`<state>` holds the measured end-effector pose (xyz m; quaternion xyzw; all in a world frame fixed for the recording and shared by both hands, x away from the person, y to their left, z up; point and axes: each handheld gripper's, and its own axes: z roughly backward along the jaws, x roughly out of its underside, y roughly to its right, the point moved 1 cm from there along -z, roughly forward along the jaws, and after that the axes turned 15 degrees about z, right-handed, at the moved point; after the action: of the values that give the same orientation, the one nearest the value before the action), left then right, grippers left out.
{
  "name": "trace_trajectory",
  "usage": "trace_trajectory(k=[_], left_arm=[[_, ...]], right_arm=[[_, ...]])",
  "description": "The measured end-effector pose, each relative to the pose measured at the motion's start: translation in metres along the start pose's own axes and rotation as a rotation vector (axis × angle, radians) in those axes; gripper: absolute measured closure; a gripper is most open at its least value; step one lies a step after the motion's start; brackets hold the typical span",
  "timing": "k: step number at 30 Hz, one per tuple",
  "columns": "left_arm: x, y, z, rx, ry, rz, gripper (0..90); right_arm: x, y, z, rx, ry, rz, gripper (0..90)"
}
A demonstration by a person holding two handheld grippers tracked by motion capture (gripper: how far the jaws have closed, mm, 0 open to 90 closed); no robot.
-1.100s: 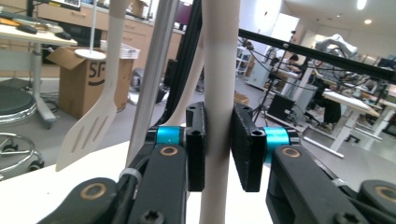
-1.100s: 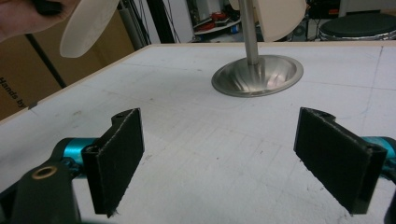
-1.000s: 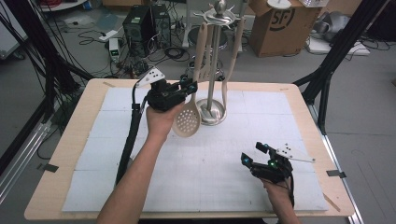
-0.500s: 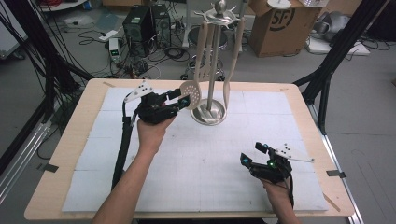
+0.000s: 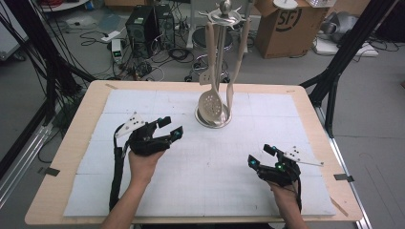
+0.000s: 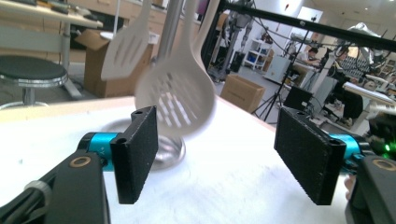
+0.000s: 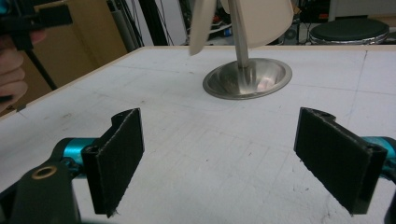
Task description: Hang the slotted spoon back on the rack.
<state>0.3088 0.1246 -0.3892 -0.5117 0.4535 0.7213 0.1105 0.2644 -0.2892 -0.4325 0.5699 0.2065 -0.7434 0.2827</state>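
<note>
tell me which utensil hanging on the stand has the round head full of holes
The skimmer, hanging at the front of the stand nearest the left tool. The slotted turner behind has a flat squarish head.

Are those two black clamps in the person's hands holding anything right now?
Nothing is held. The left gripper has just been opening, jaws empty; the beige slotted spoon hangs on the metal rack. The right gripper is open too.

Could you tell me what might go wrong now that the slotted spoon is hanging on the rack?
The slotted spoon looks blurred in the left gripper view, so it may be swinging and could slip off the utensil rack. The left hand-held gripper, jaws just opened and empty, sits close to the rack's base; a careless move might knock it.
</note>
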Motion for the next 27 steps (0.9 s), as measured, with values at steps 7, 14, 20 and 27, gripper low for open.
trace_trajectory(k=[7, 14, 20, 27], left_arm=[[0.029, 0.001, 0.021, -0.053, -0.027, -0.004, 30.5], [0.048, 0.002, 0.032, -0.104, -0.063, -0.014, 28.8], [0.057, 0.008, 0.041, -0.145, -0.065, -0.045, 28.6], [0.057, 0.005, 0.045, -0.155, -0.050, -0.052, 27.5]], right_arm=[[0.000, -0.001, -0.001, 0.003, -0.008, 0.000, 15.0], [0.001, -0.001, -0.002, 0.001, -0.012, 0.009, 15.0], [0.001, -0.004, -0.004, -0.003, -0.020, 0.022, 15.0], [0.001, -0.005, -0.005, -0.014, -0.023, 0.039, 15.0]])
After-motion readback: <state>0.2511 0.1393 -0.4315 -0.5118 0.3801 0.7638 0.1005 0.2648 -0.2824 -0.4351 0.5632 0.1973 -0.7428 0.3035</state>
